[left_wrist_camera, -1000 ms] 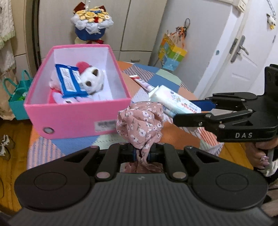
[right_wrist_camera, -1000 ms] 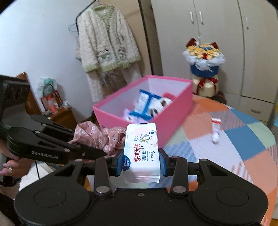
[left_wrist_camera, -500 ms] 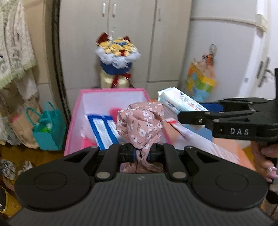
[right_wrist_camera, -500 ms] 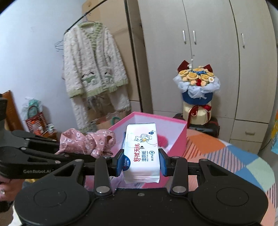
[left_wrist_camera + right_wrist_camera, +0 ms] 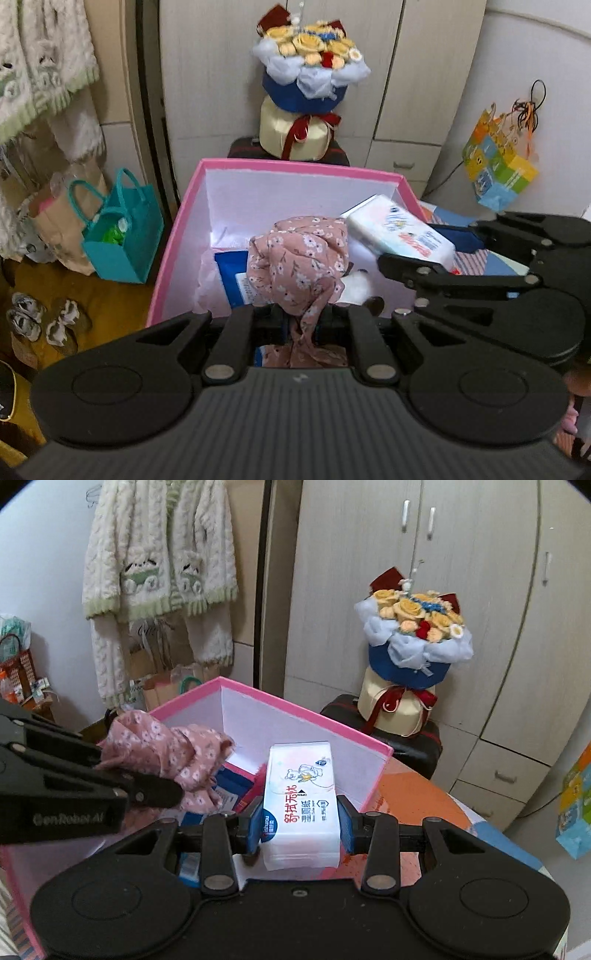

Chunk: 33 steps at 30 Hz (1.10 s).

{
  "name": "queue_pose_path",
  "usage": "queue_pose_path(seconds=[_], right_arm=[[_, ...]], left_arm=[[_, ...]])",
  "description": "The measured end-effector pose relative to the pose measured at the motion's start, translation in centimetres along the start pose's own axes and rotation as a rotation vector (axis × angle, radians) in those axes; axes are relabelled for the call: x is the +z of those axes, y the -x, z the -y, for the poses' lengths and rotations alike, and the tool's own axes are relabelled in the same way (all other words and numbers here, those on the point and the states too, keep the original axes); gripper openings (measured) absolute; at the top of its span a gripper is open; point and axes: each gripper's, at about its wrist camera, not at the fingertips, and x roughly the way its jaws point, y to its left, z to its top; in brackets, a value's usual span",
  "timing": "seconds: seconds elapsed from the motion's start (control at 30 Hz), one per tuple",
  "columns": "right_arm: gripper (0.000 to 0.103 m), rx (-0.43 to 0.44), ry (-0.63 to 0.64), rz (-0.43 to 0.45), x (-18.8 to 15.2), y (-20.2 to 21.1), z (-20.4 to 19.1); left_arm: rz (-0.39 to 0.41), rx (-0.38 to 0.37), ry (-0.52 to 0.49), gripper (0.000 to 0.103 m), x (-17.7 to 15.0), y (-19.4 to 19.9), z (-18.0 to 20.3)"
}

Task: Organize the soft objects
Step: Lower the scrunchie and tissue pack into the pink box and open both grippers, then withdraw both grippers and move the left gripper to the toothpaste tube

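Left hand-held gripper (image 5: pixel 300 326) pitched downward, jaws clamped nearly shut on a bunched pink floral cloth (image 5: pixel 297 258) that sticks up between the fingertips. Right hand-held gripper (image 5: pixel 301 825) also pitched down, jaws part-open and pressing both sides of a white wipes pack (image 5: pixel 301 801). The two sit side by side, close together, right one's fingers (image 5: pixel 424 271) crossing the left wrist view.

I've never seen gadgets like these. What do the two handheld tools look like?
Both are matte black plastic with scissor-like linkage arms and silver rivets. The right tool has blue pads. The left tool shows pale "GenRobot.AI" lettering on its side in the right wrist view.
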Motion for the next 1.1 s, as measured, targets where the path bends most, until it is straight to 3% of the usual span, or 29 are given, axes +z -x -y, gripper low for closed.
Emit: queue_pose_path(seconds=[0.27,0.37,0.47,0.53,0.67,0.83,0.93,1.1], right_arm=[[0.045,-0.031,0.064,-0.063,0.4,-3.1,-0.6],[0.049,-0.069,0.107,-0.041,0.1,-2.6,-1.1],[0.056,-0.012,0.078,-0.006,-0.4,-0.7,-0.5],[0.060,0.038,0.047,0.018,-0.7,0.9,0.0],[0.061,0.098,0.032,0.055,-1.8,4.5,0.3],[0.069,0.118,0.063,0.083,-3.2,8.9,-0.1],[0.080,0.095,0.081,0.083,-3.8,10.9,-0.6],[0.083,0.073,0.106,0.099,-5.0,13.5,-0.9]], left_arm=[[-0.026,0.040,-0.002,0.014,0.7,-2.5,0.4],[0.002,0.065,0.001,0.028,0.5,-2.1,0.1],[0.047,0.037,0.012,0.050,0.1,-0.7,-0.3],[0.062,0.003,-0.009,0.052,-0.2,0.6,-0.2],[0.108,0.026,-0.072,0.056,-0.8,3.4,0.5],[0.095,0.005,-0.106,0.057,-1.6,6.8,1.1],[0.108,0.024,-0.188,0.063,-3.0,8.9,2.3],[0.113,0.037,-0.279,0.067,-5.3,11.6,4.3]])
